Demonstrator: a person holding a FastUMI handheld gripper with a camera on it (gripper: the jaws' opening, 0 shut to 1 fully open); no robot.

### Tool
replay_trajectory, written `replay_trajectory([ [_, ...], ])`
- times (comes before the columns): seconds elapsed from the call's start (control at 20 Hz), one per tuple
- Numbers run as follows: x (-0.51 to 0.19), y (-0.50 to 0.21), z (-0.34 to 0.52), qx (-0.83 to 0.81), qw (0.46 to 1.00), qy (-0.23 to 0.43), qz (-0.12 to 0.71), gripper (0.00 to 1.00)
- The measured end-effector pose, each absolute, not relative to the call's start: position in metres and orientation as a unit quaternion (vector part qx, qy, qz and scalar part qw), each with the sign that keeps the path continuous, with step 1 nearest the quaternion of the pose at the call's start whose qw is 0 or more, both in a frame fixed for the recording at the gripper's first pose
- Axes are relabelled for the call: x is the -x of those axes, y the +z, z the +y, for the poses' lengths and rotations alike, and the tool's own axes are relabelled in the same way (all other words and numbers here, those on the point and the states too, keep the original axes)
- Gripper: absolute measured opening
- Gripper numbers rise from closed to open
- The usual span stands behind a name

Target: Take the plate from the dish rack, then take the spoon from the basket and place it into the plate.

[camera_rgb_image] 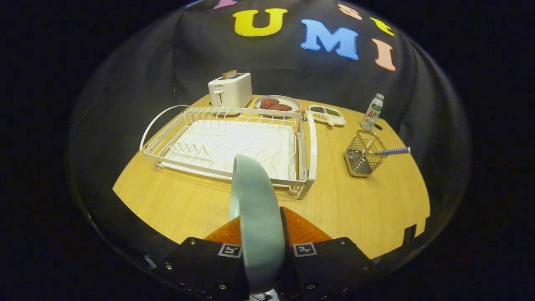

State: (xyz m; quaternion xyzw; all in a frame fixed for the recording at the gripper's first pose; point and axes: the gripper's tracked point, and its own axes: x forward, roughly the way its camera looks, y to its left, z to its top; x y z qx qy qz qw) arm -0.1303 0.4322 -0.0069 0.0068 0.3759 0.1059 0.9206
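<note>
The gripper point(261, 228) is clamped on the pale green plate point(255, 209), held edge-on between both fingers. Beyond them sits the white dish rack point(234, 142) (no dishes in it); the spoon point(391, 151) leans in the wire basket point(361, 156) farther right.

So the plate point(256, 217) sits on edge between the gripper point(262, 228) fingers at bottom center, both pressing it. Dish rack point(228, 142) is mid-frame on the table point(359, 200). Toaster point(230, 90) is behind it, food dish point(277, 103) and snack tray point(327, 114) to the right, bottle point(372, 112) further right. Basket point(362, 152) with the spoon point(393, 151) is at center right.
</note>
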Motion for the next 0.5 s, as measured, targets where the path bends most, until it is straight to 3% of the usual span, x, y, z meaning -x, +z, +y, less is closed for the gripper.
replay_trajectory([
  [0.25, 0.131, -0.034, 0.448, -0.147, 0.894, 0.161, 0.39, 0.29],
  [0.5, 0.139, -0.059, 0.459, -0.238, 0.862, 0.163, 0.416, 0.31],
])
